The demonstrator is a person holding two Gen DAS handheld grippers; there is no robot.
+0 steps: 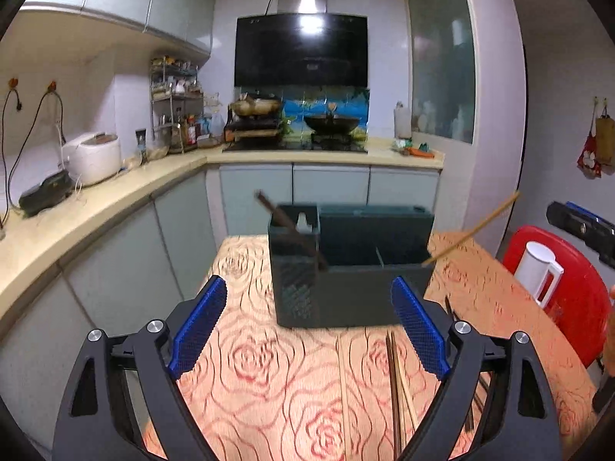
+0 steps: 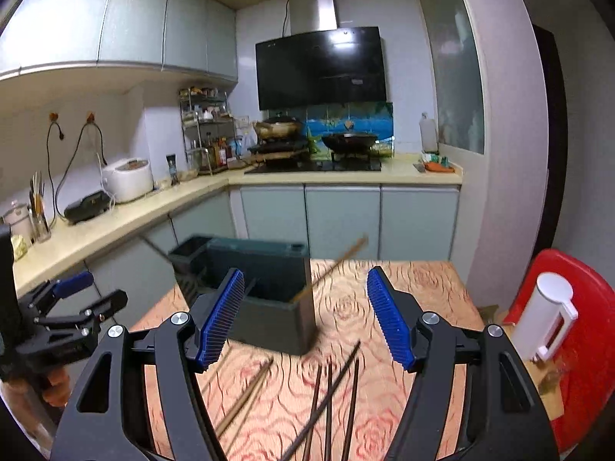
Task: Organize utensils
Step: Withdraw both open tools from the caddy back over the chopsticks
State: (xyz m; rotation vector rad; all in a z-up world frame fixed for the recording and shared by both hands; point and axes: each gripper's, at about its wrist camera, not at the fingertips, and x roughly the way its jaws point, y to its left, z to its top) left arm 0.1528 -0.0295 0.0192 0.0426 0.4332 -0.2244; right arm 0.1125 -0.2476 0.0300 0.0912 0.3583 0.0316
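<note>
My left gripper (image 1: 309,299) stands wide with nothing between its blue pads (image 1: 200,326); my right gripper (image 2: 305,296) is also spread and empty. Just ahead of both sits the dark utensil holder (image 1: 346,280), a dark chopstick (image 1: 292,230) leaning in its left compartment and a light chopstick (image 1: 472,228) in its right. Loose chopsticks (image 2: 330,395) lie on the rose-patterned table (image 1: 269,365) below my right fingers.
</note>
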